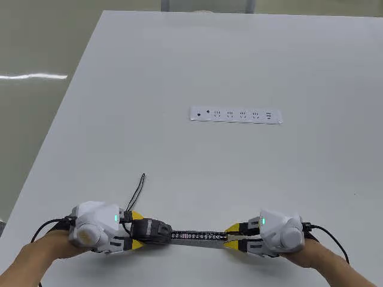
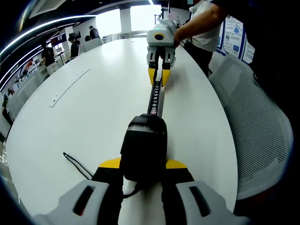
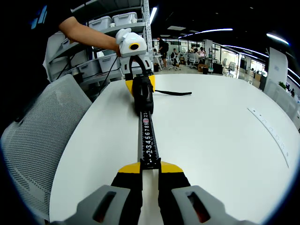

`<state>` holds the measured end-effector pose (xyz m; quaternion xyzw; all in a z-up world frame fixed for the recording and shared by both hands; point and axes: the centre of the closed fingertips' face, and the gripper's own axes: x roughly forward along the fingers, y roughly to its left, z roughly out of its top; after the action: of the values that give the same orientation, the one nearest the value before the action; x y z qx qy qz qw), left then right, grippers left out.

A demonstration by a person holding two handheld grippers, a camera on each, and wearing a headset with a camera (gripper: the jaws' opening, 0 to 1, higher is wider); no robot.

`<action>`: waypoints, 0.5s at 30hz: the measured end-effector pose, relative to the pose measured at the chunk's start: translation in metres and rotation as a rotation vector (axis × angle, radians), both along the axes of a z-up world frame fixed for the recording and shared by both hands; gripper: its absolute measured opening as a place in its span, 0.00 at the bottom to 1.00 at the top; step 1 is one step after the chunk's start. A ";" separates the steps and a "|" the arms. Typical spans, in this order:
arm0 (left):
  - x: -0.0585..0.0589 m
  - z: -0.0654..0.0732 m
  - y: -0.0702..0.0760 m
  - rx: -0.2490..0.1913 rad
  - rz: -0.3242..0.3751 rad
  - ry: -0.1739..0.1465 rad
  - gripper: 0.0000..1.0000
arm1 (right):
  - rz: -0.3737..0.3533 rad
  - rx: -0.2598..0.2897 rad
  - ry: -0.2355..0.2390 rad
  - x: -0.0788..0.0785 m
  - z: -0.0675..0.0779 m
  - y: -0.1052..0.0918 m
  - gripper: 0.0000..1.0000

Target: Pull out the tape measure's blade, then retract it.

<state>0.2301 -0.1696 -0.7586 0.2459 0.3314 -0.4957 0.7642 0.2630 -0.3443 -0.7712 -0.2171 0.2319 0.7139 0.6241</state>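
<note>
We've got the left gripper [image 2: 143, 171] clamping the tape measure [image 2: 144, 145], blade [image 2: 155, 96] stretched toward twelve o'clock, right gripper [image 2: 159, 78] pinching its tip.

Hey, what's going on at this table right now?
A person works with two handheld grippers at a white table. The left gripper is clamped on the tape measure by its black case, and the right gripper pinches the tip of the blade. The blade is stretched out between them.
</note>
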 end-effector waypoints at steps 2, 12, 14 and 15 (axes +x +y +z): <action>0.000 0.000 0.000 0.002 -0.003 0.001 0.27 | -0.001 0.001 0.002 0.000 0.000 -0.002 0.09; 0.001 0.000 -0.002 0.008 -0.006 0.006 0.27 | -0.009 -0.002 0.002 0.002 0.000 -0.011 0.09; 0.001 0.000 -0.003 0.009 -0.006 0.006 0.27 | -0.012 -0.001 0.005 0.002 0.001 -0.012 0.09; 0.001 0.000 -0.003 0.010 -0.006 0.005 0.27 | -0.012 -0.001 0.007 0.002 0.001 -0.013 0.09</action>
<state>0.2309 -0.1723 -0.7590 0.2494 0.3351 -0.4972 0.7605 0.2650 -0.3572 -0.7702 -0.2133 0.2357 0.7109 0.6274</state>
